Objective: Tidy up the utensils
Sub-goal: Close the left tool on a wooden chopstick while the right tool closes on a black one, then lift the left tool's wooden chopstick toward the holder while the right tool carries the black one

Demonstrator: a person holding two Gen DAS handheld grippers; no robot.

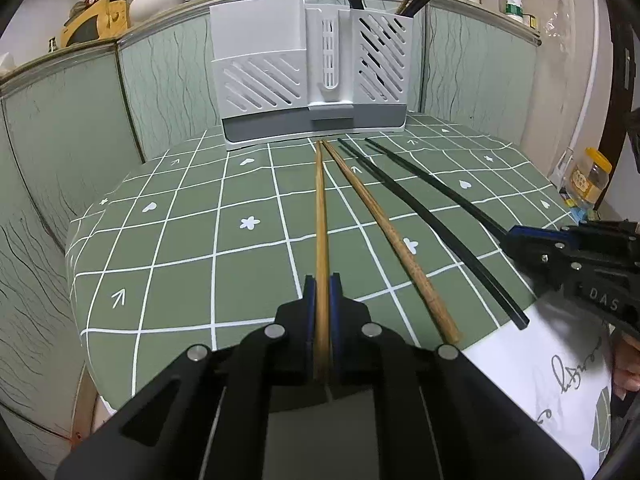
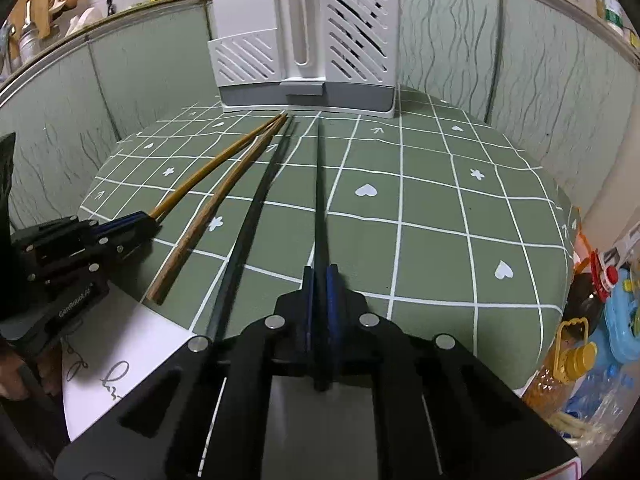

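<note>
Two wooden and two black chopsticks lie fanned on the green checked tablecloth point(image 1: 168, 264), tips toward a white slotted utensil holder point(image 1: 312, 68) at the back. My left gripper point(image 1: 322, 280) is shut on the light wooden chopstick point(image 1: 320, 208); the same gripper point(image 2: 150, 222) shows at the left of the right wrist view. The darker wooden chopstick point(image 1: 384, 228) lies free beside it. My right gripper point(image 2: 320, 272) is shut on a black chopstick point(image 2: 320, 192), also seen gripped at the right edge point(image 1: 510, 234). The other black chopstick point(image 2: 248, 220) lies free. Dark utensils stand in the holder's right compartment point(image 2: 360, 28).
A white sheet with writing point(image 1: 568, 360) lies at the near table edge. Green panelled walls point(image 1: 60, 152) close in behind and at the sides. A cluttered shelf runs above. Bottles and a yellow-lidded jar point(image 1: 592, 180) stand beyond the right table edge.
</note>
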